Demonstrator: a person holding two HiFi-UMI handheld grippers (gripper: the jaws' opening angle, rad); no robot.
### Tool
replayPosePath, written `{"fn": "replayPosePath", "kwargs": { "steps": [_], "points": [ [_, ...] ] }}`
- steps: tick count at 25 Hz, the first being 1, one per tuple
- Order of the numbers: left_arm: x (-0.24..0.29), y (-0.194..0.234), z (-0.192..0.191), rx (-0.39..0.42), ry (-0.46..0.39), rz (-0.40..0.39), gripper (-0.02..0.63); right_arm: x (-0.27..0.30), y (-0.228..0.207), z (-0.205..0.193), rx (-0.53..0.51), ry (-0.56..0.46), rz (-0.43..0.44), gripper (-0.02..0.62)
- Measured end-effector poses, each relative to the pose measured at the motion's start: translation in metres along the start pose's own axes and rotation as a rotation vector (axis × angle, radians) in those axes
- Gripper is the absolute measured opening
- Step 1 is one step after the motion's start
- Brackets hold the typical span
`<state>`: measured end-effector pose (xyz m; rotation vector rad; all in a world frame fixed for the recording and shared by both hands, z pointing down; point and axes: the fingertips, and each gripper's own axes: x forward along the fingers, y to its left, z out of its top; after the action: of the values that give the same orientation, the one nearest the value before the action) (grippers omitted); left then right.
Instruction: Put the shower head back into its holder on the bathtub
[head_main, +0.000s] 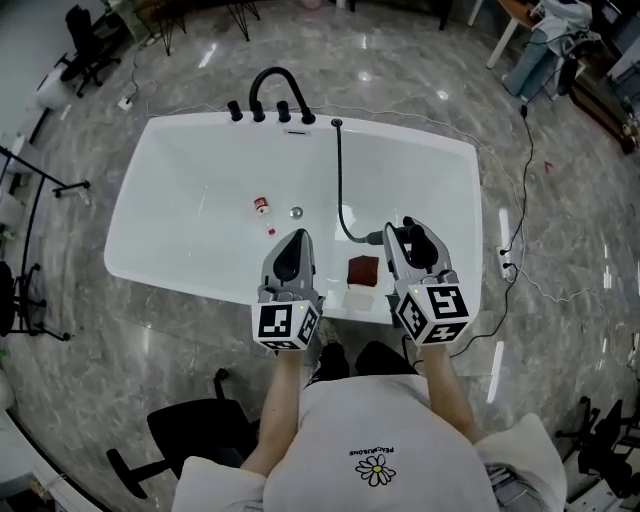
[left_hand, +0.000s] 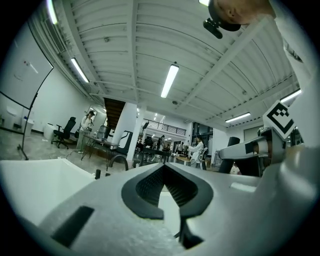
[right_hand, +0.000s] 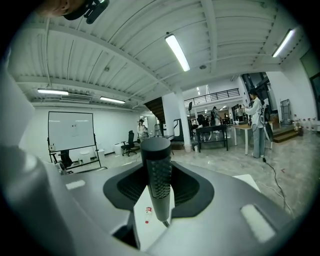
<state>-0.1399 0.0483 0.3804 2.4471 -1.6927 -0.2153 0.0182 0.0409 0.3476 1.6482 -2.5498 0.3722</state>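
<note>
Right gripper (head_main: 405, 232) clamps the shower head (right_hand: 156, 180); left gripper (head_main: 292, 245) is closed, empty; the hose (head_main: 341, 190) could tug the head loose, dropping it into the bathtub (head_main: 200, 185).

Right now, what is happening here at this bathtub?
A person stands at a white bathtub with a gripper in each hand. The right gripper is shut on the black shower head, whose hose runs to the far rim near the faucet. The left gripper is shut and empty. The shower head is not yet in its holder.
</note>
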Motion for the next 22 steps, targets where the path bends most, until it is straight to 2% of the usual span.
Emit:
{"fn": "replayPosePath", "kwargs": {
  "steps": [4,9,16,22],
  "points": [
    [0.008,0.017,-0.006,-0.028,0.010,0.009,-0.002,0.018,-0.005,-0.007,0.019,0.027,-0.017,0.140],
    [0.020,0.019,-0.012,-0.017,0.040,0.001,-0.002,0.036,-0.014,-0.002,0.034,0.028,-0.024,0.140],
    [0.048,0.017,-0.012,0.012,0.063,0.000,0.001,0.073,-0.027,0.021,0.031,0.002,0.025,0.140],
    [0.096,-0.014,-0.028,0.025,0.112,-0.074,0.076,0.113,-0.061,0.047,0.050,-0.027,0.084,0.140]
  ]
}}
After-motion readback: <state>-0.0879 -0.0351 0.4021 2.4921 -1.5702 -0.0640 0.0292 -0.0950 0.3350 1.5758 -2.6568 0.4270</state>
